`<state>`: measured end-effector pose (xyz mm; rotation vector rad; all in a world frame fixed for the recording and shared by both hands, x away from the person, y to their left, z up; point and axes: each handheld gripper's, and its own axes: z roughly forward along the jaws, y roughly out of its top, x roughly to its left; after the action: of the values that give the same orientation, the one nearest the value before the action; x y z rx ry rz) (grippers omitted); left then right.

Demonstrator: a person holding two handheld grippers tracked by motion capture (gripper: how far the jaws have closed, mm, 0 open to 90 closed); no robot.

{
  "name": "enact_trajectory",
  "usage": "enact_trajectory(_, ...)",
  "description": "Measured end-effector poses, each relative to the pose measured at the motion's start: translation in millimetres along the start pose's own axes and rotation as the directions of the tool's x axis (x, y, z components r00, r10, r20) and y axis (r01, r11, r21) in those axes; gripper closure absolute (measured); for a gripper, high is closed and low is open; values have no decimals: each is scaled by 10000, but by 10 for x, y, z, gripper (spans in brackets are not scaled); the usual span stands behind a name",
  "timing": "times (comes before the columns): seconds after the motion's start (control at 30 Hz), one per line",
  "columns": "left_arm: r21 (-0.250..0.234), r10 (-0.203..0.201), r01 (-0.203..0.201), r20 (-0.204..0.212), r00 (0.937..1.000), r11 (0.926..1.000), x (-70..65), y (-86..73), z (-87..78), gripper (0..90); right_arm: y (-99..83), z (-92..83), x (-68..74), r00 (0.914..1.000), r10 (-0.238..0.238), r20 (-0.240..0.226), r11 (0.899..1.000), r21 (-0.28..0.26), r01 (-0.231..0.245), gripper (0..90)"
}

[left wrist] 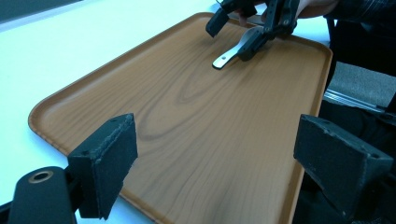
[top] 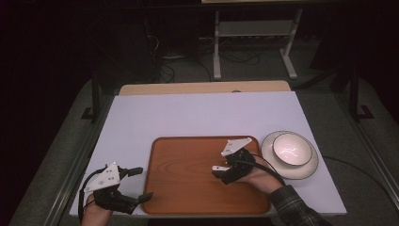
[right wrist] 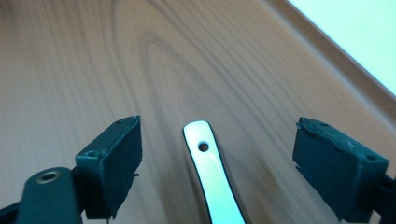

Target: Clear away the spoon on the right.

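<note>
Glossy white spoon handle (right wrist: 210, 172) lies on wood-grain tray (right wrist: 140, 56).

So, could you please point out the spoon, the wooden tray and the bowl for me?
spoon (right wrist: 208, 161): right gripper view, on its handle near the hole.
wooden tray (top: 188, 165): high view, on its bare middle.
bowl (top: 292, 149): high view, on its inside.

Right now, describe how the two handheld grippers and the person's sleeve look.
Both the left gripper and right gripper are black two-jaw tools, each topped by a grey three-cornered plate with small holes. The jaw pads are blocky, dark and rough-edged. A black cable trails from each. The sleeve is dark plaid.
</note>
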<state>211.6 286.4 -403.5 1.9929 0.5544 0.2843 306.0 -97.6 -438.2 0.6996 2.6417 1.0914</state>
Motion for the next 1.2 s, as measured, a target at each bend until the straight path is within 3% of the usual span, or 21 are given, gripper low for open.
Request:
enact_trajectory(0.27,13,22,-22,26,10000,10000,-2,2,-4,131,31,-167,27,10000,31,2,9979,-654,-31,142)
enact_trajectory(0.57,-50,-16,16,57,10000,10000,-8,9,-2,131,-5,-442,42,9999,134,99,9884,-1512,-117,140)
enact_trajectory(0.8,-67,-34,34,48,10000,10000,-5,7,-9,131,-58,-629,52,9995,249,171,9756,-2185,-206,135)
enact_trajectory(1.2,-11,-16,16,52,10000,10000,-8,10,1,131,-358,-1041,43,9956,838,410,9455,-3189,-665,132)
